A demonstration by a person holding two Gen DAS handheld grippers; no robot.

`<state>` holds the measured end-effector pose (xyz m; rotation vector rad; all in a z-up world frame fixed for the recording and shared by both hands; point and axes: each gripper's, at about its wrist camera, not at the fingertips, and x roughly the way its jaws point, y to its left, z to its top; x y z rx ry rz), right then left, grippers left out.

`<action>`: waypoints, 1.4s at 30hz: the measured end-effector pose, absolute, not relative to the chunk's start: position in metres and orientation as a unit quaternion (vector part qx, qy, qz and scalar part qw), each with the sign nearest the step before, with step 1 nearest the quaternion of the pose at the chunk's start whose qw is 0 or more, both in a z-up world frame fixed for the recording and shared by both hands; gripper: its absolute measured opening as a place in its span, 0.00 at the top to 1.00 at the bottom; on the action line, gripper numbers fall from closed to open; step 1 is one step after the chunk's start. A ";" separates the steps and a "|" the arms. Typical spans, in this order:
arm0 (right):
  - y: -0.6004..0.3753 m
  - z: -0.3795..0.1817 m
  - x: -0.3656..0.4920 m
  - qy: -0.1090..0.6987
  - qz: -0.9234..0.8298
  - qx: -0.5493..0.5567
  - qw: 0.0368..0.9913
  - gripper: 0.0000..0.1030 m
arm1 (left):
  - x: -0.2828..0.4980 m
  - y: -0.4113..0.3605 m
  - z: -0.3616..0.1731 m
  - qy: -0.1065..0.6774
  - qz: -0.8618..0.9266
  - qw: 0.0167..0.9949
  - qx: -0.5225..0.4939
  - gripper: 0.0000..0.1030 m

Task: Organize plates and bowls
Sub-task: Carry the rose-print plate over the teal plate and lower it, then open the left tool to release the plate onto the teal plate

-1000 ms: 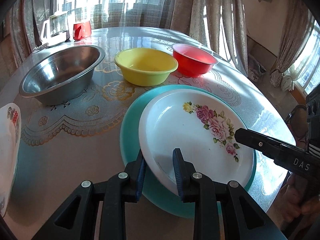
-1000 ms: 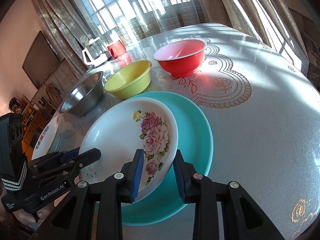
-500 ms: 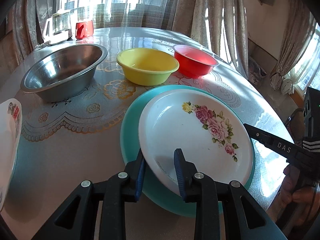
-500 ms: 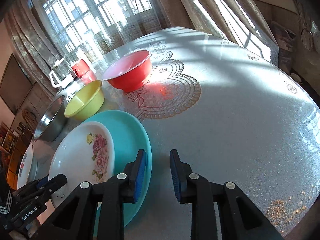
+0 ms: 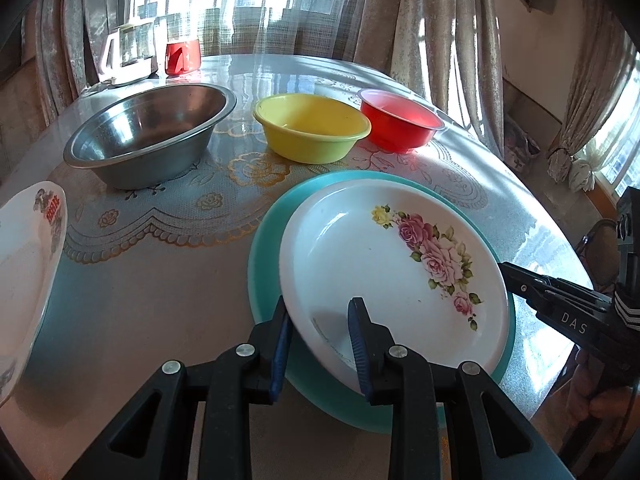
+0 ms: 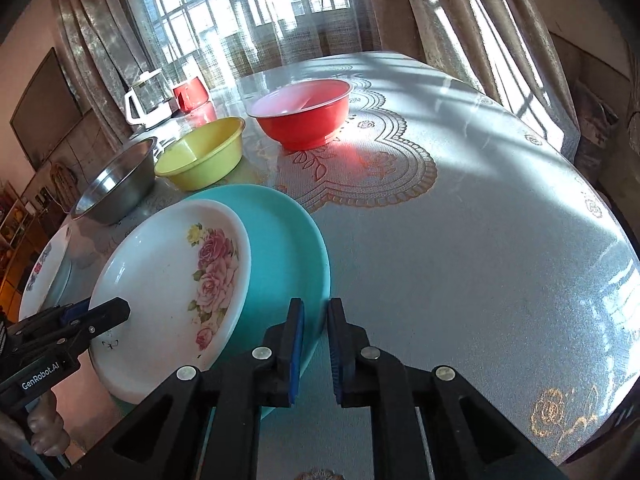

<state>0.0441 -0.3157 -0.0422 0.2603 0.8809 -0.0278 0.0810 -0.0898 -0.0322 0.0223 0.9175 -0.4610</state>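
A white floral plate (image 5: 380,272) lies tilted on a larger teal plate (image 5: 264,264) on the table. My left gripper (image 5: 318,320) is shut on the floral plate's near rim, one pad under it and one on top. From the right wrist view, the floral plate (image 6: 160,272) has the left gripper (image 6: 116,308) at its left edge. My right gripper (image 6: 316,320) has its jaws closing narrowly on the teal plate's (image 6: 280,232) right rim, which passes between the pads. In the left wrist view the right gripper (image 5: 508,270) meets that rim from the right.
Behind the plates stand a steel bowl (image 5: 148,136), a yellow bowl (image 5: 312,132) and a red bowl (image 5: 400,120). Another white plate (image 5: 28,264) lies at the left edge. A kettle (image 5: 128,52) and red cup (image 5: 182,56) are at the far end.
My right gripper came off the floral plate's rim, swung right to the teal plate's rim and narrowed there. The left gripper kept its hold and place.
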 end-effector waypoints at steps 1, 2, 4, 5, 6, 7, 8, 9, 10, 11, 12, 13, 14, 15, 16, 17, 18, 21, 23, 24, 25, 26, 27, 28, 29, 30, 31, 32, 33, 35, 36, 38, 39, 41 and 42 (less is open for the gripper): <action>-0.314 -0.042 0.044 0.426 -0.012 0.125 0.896 0.89 | 0.080 -0.088 -0.032 0.439 -0.215 0.872 0.011 0.71; -0.312 -0.042 0.044 0.426 -0.010 0.125 0.896 0.89 | 0.079 -0.087 -0.032 0.439 -0.210 0.873 0.012 0.71; -0.307 -0.042 0.044 0.427 -0.007 0.121 0.896 0.89 | 0.079 -0.083 -0.032 0.440 -0.204 0.874 0.008 0.71; -0.304 -0.042 0.044 0.428 -0.006 0.117 0.896 0.89 | 0.078 -0.081 -0.032 0.441 -0.201 0.875 0.006 0.71; -0.303 -0.042 0.043 0.429 -0.004 0.115 0.896 0.89 | 0.078 -0.079 -0.032 0.442 -0.198 0.875 0.005 0.71; -0.300 -0.041 0.043 0.430 0.000 0.114 0.896 0.89 | 0.078 -0.078 -0.032 0.442 -0.195 0.875 0.004 0.71; -0.299 -0.042 0.042 0.430 0.002 0.113 0.896 0.89 | 0.077 -0.077 -0.032 0.442 -0.193 0.876 0.003 0.71; -0.298 -0.042 0.041 0.430 0.004 0.112 0.896 0.89 | 0.077 -0.076 -0.033 0.441 -0.191 0.877 0.003 0.71; -0.296 -0.042 0.041 0.429 0.005 0.110 0.896 0.89 | 0.077 -0.075 -0.033 0.440 -0.191 0.877 0.003 0.71; -0.295 -0.042 0.040 0.429 0.005 0.109 0.897 0.88 | 0.077 -0.075 -0.033 0.440 -0.190 0.878 0.003 0.71; -0.295 -0.042 0.040 0.429 0.004 0.109 0.897 0.88 | 0.077 -0.075 -0.033 0.440 -0.189 0.878 0.004 0.71; -0.294 -0.042 0.040 0.429 0.004 0.111 0.897 0.88 | 0.076 -0.075 -0.033 0.439 -0.189 0.878 0.006 0.71; -0.294 -0.042 0.040 0.429 0.005 0.111 0.896 0.88 | 0.075 -0.076 -0.033 0.438 -0.188 0.879 0.008 0.71; -0.293 -0.042 0.040 0.429 0.004 0.110 0.897 0.88 | 0.074 -0.077 -0.033 0.436 -0.186 0.880 0.011 0.71; -0.293 -0.042 0.040 0.429 0.004 0.110 0.897 0.88 | 0.074 -0.078 -0.033 0.435 -0.185 0.881 0.013 0.71; -0.294 -0.042 0.039 0.429 0.002 0.112 0.896 0.88 | 0.073 -0.078 -0.033 0.433 -0.184 0.882 0.015 0.71; -0.294 -0.042 0.040 0.429 0.002 0.114 0.896 0.88 | 0.072 -0.079 -0.033 0.433 -0.183 0.883 0.016 0.71; -0.295 -0.042 0.039 0.431 0.002 0.118 0.895 0.87 | 0.072 -0.078 -0.032 0.432 -0.181 0.884 0.017 0.71; -0.294 -0.042 0.040 0.433 0.003 0.120 0.894 0.86 | 0.070 -0.078 -0.032 0.430 -0.178 0.885 0.023 0.71; -0.295 -0.042 0.040 0.433 0.004 0.122 0.893 0.86 | 0.070 -0.078 -0.032 0.428 -0.178 0.886 0.024 0.71; -0.295 -0.042 0.040 0.433 0.005 0.126 0.893 0.86 | 0.069 -0.078 -0.032 0.428 -0.178 0.886 0.024 0.71; -0.296 -0.042 0.039 0.433 0.006 0.130 0.892 0.85 | 0.069 -0.077 -0.032 0.428 -0.178 0.886 0.024 0.71; -0.296 -0.042 0.039 0.433 0.005 0.132 0.892 0.85 | 0.069 -0.078 -0.032 0.428 -0.177 0.886 0.024 0.71; -0.297 -0.042 0.038 0.431 0.004 0.132 0.893 0.82 | 0.068 -0.078 -0.032 0.427 -0.176 0.886 0.026 0.71; -0.297 -0.041 0.038 0.429 0.002 0.132 0.894 0.80 | 0.067 -0.078 -0.031 0.426 -0.175 0.887 0.027 0.71; -0.298 -0.040 0.038 0.427 0.001 0.133 0.895 0.80 | 0.066 -0.078 -0.030 0.425 -0.174 0.888 0.028 0.69; -0.299 -0.038 0.037 0.424 0.000 0.135 0.896 0.79 | 0.066 -0.077 -0.030 0.424 -0.174 0.888 0.027 0.69; -0.300 -0.037 0.037 0.421 -0.002 0.138 0.897 0.75 | 0.065 -0.077 -0.029 0.423 -0.173 0.889 0.026 0.69; -0.301 -0.035 0.037 0.419 -0.005 0.140 0.897 0.75 | 0.065 -0.076 -0.028 0.422 -0.172 0.890 0.025 0.69; -0.303 -0.033 0.037 0.415 -0.009 0.143 0.898 0.72 | 0.064 -0.074 -0.026 0.417 -0.168 0.893 0.024 0.68; -0.305 -0.032 0.037 0.414 -0.012 0.145 0.899 0.72 | 0.063 -0.073 -0.023 0.414 -0.165 0.895 0.024 0.66; -0.307 -0.030 0.036 0.409 -0.015 0.151 0.900 0.70 | 0.061 -0.070 -0.018 0.401 -0.157 0.902 0.026 0.63; -0.308 -0.028 0.035 0.407 -0.016 0.155 0.900 0.69 | 0.059 -0.068 -0.015 0.395 -0.152 0.906 0.026 0.62; -0.309 -0.025 0.035 0.400 -0.017 0.162 0.902 0.68 | 0.058 -0.064 -0.010 0.387 -0.143 0.911 0.025 0.61; -0.310 -0.024 0.036 0.398 -0.017 0.165 0.902 0.67 | 0.057 -0.061 -0.007 0.383 -0.140 0.913 0.024 0.61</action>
